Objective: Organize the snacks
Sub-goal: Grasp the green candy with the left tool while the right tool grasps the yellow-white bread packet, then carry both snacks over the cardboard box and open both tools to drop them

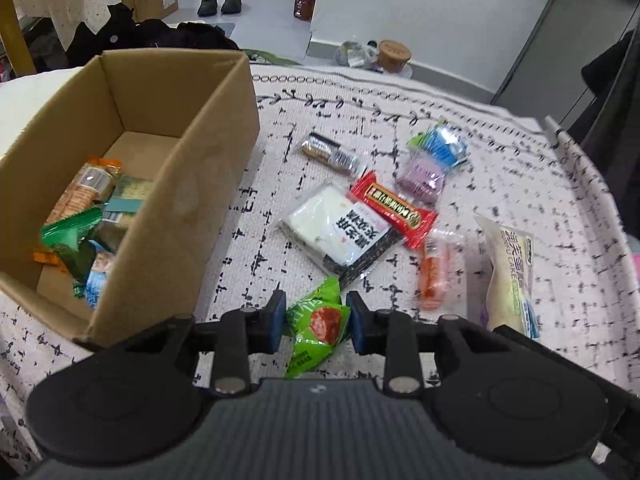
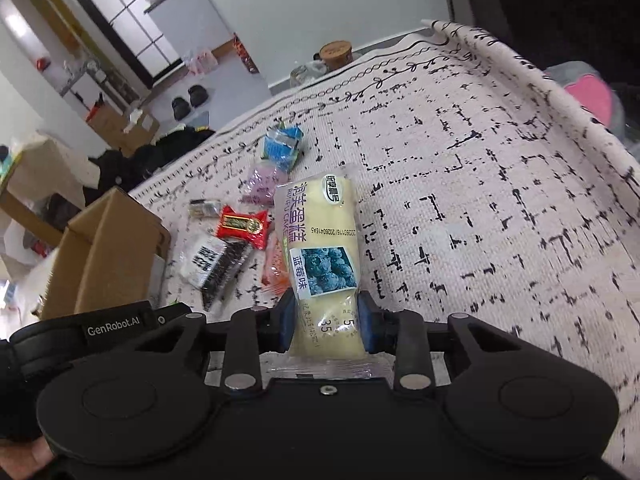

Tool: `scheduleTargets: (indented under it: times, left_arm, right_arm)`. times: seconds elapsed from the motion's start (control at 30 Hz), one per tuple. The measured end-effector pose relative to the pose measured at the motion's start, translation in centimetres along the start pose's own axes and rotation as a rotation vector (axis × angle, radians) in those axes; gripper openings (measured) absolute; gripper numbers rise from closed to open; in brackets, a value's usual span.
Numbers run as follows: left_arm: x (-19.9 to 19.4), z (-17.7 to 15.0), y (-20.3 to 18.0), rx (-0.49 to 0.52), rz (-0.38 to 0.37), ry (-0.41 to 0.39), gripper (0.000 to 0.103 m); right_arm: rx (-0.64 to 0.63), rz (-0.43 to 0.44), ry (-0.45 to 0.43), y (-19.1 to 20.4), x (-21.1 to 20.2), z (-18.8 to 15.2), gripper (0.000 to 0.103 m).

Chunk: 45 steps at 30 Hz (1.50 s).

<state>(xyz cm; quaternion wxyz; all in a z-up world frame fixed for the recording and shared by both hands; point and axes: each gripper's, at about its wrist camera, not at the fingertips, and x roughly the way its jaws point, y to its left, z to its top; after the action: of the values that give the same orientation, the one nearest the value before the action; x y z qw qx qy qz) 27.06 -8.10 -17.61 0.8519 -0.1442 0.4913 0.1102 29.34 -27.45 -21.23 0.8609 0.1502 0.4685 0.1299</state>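
Observation:
My left gripper [image 1: 316, 322] is shut on a small green snack packet [image 1: 318, 322], held just above the patterned tablecloth [image 1: 460, 128]. To its left stands an open cardboard box [image 1: 192, 152] with several snack packs inside. My right gripper [image 2: 329, 322] is shut on a long pale cake packet with a blueberry picture [image 2: 320, 248]; the same cake packet [image 1: 512, 276] shows at the right of the left wrist view. Loose on the cloth lie a white and black packet [image 1: 340, 232], a red bar [image 1: 394, 210], an orange pack [image 1: 434, 272], a purple pack [image 1: 422, 178], a blue pack [image 1: 440, 146] and a silver bar [image 1: 328, 152].
A round wooden-lidded jar [image 1: 394, 54] and a clear bag sit at the table's far edge. Dark clothing [image 1: 160, 36] lies behind the box. The left gripper's body [image 2: 116, 326] shows at the lower left of the right wrist view. The cloth's right edge [image 2: 580, 108] drops off.

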Motion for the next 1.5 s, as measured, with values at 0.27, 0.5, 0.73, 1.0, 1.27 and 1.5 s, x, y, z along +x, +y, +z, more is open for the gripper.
scheduleTargets:
  times: [0.27, 0.5, 0.73, 1.0, 1.27, 1.5]
  left_arm:
    - [-2.5, 0.4, 1.5, -0.014, -0.04, -0.057, 0.031]
    - [-4.3, 0.3, 3.2, -0.018, -0.079, -0.091, 0.031]
    - [-6.6, 1.4, 5.3, -0.062, -0.118, -0.148, 0.031]
    - [-7.7, 3.0, 8.4, -0.135, -0.143, -0.177, 0.031]
    - [-8.2, 4.5, 11.4, -0.182, -0.149, -0.206, 0.031]
    - [-7.7, 5.8, 13.9, -0.259, -0.137, -0.211, 0.031]
  right_arm:
    - [0.015, -0.005, -0.059, 2.3, -2.4, -1.0, 0.031]
    - [0.037, -0.007, -0.109, 5.0, -3.5, -1.2, 0.03]
    - [0.037, -0.009, -0.164, 7.8, -4.9, -0.7, 0.03]
    - [0.018, 0.001, -0.177, 10.3, -4.6, -0.1, 0.03]
    - [-0.013, 0.03, -0.159, 12.7, -3.2, 0.3, 0.03]
    - [-0.041, 0.067, -0.147, 15.4, -1.9, 0.8, 0.03]
